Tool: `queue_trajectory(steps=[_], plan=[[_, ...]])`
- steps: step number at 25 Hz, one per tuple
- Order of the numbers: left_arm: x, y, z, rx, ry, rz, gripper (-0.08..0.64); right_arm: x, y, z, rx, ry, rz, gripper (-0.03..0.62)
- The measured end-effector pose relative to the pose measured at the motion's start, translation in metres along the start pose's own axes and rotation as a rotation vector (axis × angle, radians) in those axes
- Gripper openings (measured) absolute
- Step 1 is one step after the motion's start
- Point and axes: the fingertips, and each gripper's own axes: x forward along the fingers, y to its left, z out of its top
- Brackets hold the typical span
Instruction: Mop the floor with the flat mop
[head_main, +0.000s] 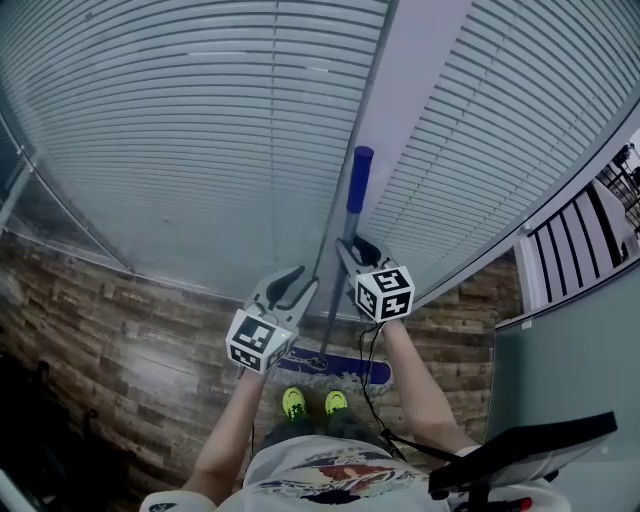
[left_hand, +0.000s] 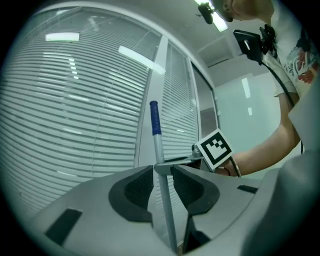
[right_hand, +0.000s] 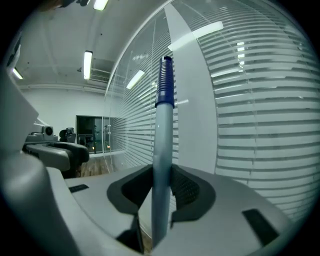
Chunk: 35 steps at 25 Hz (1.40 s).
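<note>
The flat mop stands upright in front of me, its grey handle (head_main: 351, 218) topped by a blue grip (head_main: 360, 178) and its blue head (head_main: 345, 366) flat on the wood floor by my feet. My right gripper (head_main: 352, 250) is shut on the handle just below the blue grip. In the right gripper view the handle (right_hand: 162, 150) fills the gap between both pads. My left gripper (head_main: 300, 283) holds the same handle lower down. In the left gripper view the handle (left_hand: 164, 200) sits pinched between the pads, with the right gripper's marker cube (left_hand: 216, 148) beyond it.
A glass wall with closed white blinds (head_main: 180, 130) rises right ahead, split by a grey post (head_main: 420, 70). The floor is brown wood planks (head_main: 120, 360). My yellow-green shoes (head_main: 310, 402) stand just behind the mop head. A grey panel (head_main: 560, 370) and a dark stand (head_main: 520, 450) are at the right.
</note>
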Motion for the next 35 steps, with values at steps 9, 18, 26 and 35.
queue_trajectory(steps=[9,18,26,35], plan=[[0.027,-0.059,0.086,0.151,-0.11,-0.089,0.136,-0.063,0.015,0.009,-0.006,-0.025,0.082,0.118],[0.01,-0.211,0.135,0.281,-0.196,-0.124,0.23,-0.224,0.059,-0.029,-0.034,-0.079,0.174,0.117],[-0.023,-0.346,0.138,0.437,-0.161,-0.156,0.192,-0.345,0.093,-0.061,-0.054,-0.103,0.26,0.117],[-0.062,-0.399,0.127,0.37,-0.103,-0.097,0.167,-0.392,0.12,-0.078,-0.082,-0.095,0.247,0.121]])
